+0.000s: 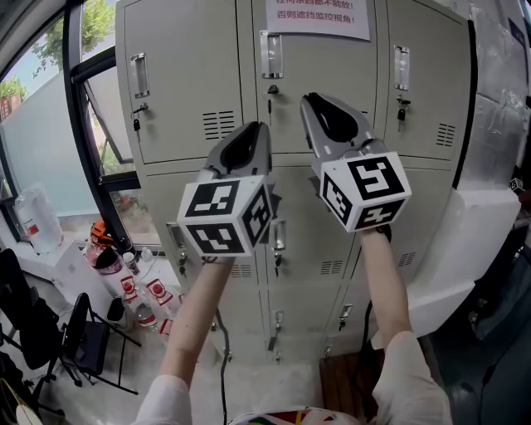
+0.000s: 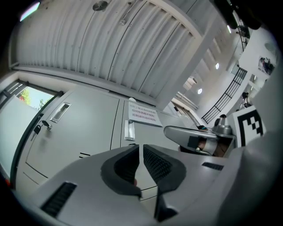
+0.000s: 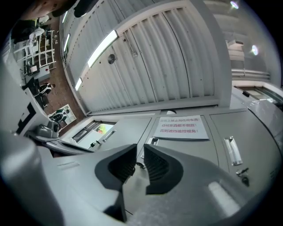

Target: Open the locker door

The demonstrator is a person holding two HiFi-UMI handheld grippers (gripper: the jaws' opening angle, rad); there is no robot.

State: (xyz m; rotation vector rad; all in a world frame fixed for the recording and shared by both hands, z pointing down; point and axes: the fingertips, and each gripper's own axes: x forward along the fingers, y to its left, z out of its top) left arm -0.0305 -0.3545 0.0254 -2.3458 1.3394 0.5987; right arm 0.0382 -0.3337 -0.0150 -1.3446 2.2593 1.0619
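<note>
A bank of grey lockers [image 1: 191,91] fills the head view, and all its doors look closed. The top middle door [image 1: 332,108] has a metal handle [image 1: 270,54], a key lock [image 1: 271,90] and a paper notice [image 1: 319,17]. My left gripper [image 1: 259,126] is held up in front of the lockers, its jaws shut and empty, pointing near the middle door's lower left corner. My right gripper [image 1: 309,98] is beside it, a little higher, its jaws together with nothing between them. Neither touches a door. The left gripper view shows its jaws [image 2: 141,146] below the handle [image 2: 129,131]. The right gripper's own view has its jaws [image 3: 140,148] under the notice [image 3: 182,127].
A window with a black frame [image 1: 79,124] stands left of the lockers. Below it are a large water bottle [image 1: 37,217], several small bottles [image 1: 133,290] and a black folding chair [image 1: 79,340]. A white bulky object [image 1: 465,249] presses close on the right. A cable [image 1: 222,357] hangs down the lower lockers.
</note>
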